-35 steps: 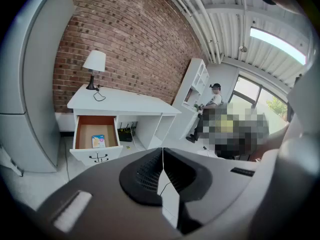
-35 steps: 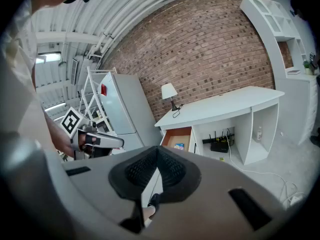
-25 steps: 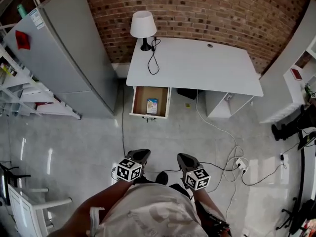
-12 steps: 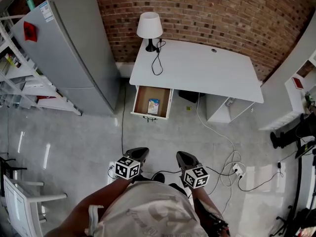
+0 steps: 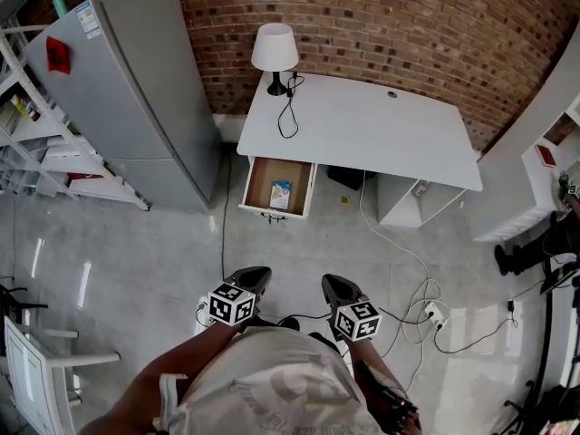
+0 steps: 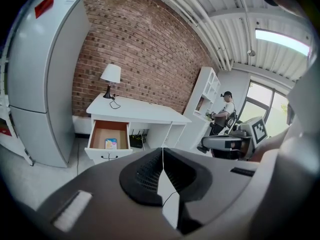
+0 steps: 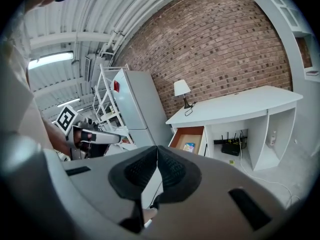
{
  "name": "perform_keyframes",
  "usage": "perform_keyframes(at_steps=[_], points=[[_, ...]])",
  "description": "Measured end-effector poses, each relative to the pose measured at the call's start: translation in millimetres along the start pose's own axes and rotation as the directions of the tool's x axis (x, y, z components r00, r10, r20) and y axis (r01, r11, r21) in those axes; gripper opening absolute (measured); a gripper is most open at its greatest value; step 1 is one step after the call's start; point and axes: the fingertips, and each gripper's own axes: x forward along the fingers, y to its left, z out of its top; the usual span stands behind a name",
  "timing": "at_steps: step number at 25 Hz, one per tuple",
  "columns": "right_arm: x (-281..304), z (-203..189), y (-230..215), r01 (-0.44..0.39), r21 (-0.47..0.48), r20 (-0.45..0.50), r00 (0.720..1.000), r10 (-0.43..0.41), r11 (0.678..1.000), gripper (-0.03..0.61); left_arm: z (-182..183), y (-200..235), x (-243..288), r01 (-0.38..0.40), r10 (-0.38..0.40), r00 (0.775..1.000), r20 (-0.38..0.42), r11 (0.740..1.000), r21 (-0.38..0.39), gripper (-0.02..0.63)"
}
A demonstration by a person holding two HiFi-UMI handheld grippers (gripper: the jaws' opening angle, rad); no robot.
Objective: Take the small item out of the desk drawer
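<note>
A white desk (image 5: 362, 125) stands against the brick wall, and its left drawer (image 5: 277, 187) is pulled open. A small colourful item (image 5: 280, 194) lies flat on the drawer's brown bottom; it also shows as a small item (image 6: 111, 143) in the left gripper view and a small item (image 7: 189, 146) in the right gripper view. My left gripper (image 5: 255, 279) and right gripper (image 5: 333, 287) are held close to my body, well short of the desk. Both have their jaws shut with nothing between them.
A grey fridge (image 5: 136, 89) stands left of the desk, with white shelving (image 5: 36, 143) beyond it. A white lamp (image 5: 274, 53) and its cord sit on the desk's left end. Cables and a power strip (image 5: 435, 314) trail over the floor at right. A person (image 6: 222, 116) stands by the far shelves.
The view has shifted slightly, and both grippers have crept a little forward toward the desk. Their jaws stay shut.
</note>
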Motion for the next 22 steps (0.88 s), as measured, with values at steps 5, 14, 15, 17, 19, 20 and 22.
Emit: perform_keyframes(at_steps=[5,14,15,17,19,20,22], points=[[-1.4,0.9,3.0,-0.011,0.0,-0.005,1.0,0.011,1.0,0.006,-2.9,-0.4,-7.7,-0.018,0.018,1.0,-0.001,1.0,-0.015,0.006],[-10.2,-9.7,5.3,0.015,-0.002,-0.006,1.0,-0.015,1.0,0.006,-2.1,-9.9,-8.0,-0.001,0.002,1.0,-0.013,1.0,0.015,0.006],[-11.5,-10.0,5.6,0.017,-0.004,-0.007,1.0,-0.017,1.0,0.006,-1.4,-10.3,-8.2,-0.002,0.002,1.0,-0.013,1.0,0.013,0.006],[-14.6,-10.3,5.2,0.015,-0.001,-0.009,1.0,-0.015,1.0,0.006,0.2,-11.5,-7.7,-0.006,0.006,1.0,-0.009,1.0,0.004,0.006],[-15.7,-10.7,4.9,0.012,-0.005,-0.016,1.0,-0.012,1.0,0.006,0.2,-13.4,-6.5,-0.006,0.006,1.0,-0.006,1.0,-0.001,0.006],[-15.2,-10.4,4.8,0.011,-0.009,-0.019,1.0,-0.011,1.0,0.006,-0.4,-14.2,-6.2,-0.005,0.005,1.0,-0.007,1.0,0.001,0.006],[-14.2,-8.5,4.3,0.012,-0.01,-0.021,1.0,-0.012,1.0,0.006,-1.3,-14.2,-6.3,-0.004,0.004,1.0,-0.011,1.0,0.006,0.006]])
